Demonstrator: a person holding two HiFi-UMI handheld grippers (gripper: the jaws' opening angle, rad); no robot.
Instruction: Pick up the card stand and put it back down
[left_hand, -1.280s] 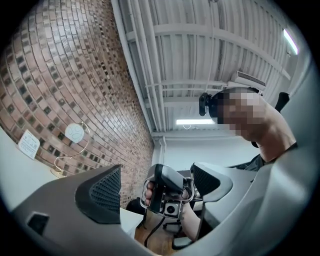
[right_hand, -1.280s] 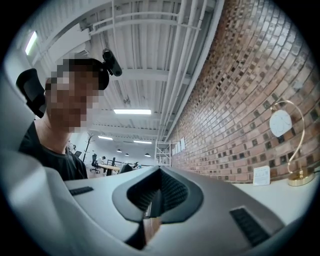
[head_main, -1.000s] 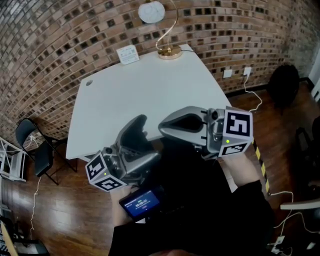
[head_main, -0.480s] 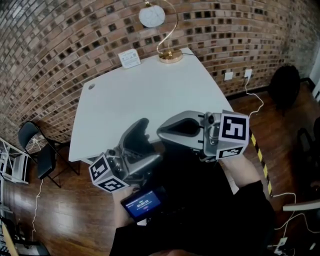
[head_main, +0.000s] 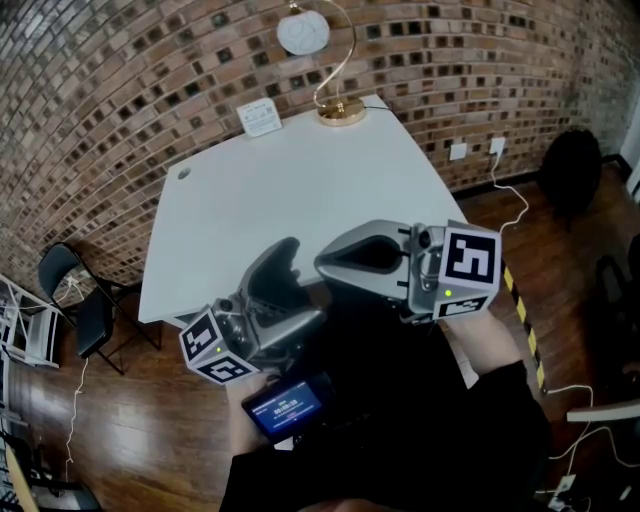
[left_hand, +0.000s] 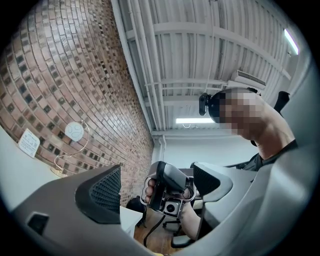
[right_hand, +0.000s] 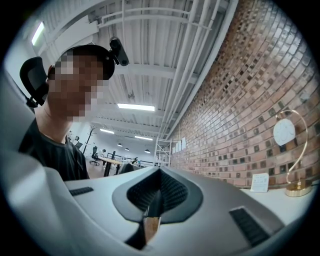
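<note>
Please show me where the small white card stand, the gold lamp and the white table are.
small white card stand (head_main: 259, 117), head view, its front face.
gold arched lamp with round white shade (head_main: 341, 110), head view, its gold base.
white table (head_main: 300, 190), head view, bare top.

Bright, even indoor light from ceiling strips (left_hand: 190, 120). Heavy fisheye bend and dark vignette at the edges. Table (head_main: 280, 200) shows no glare, only soft shadows. Close foreground is slightly soft.
</note>
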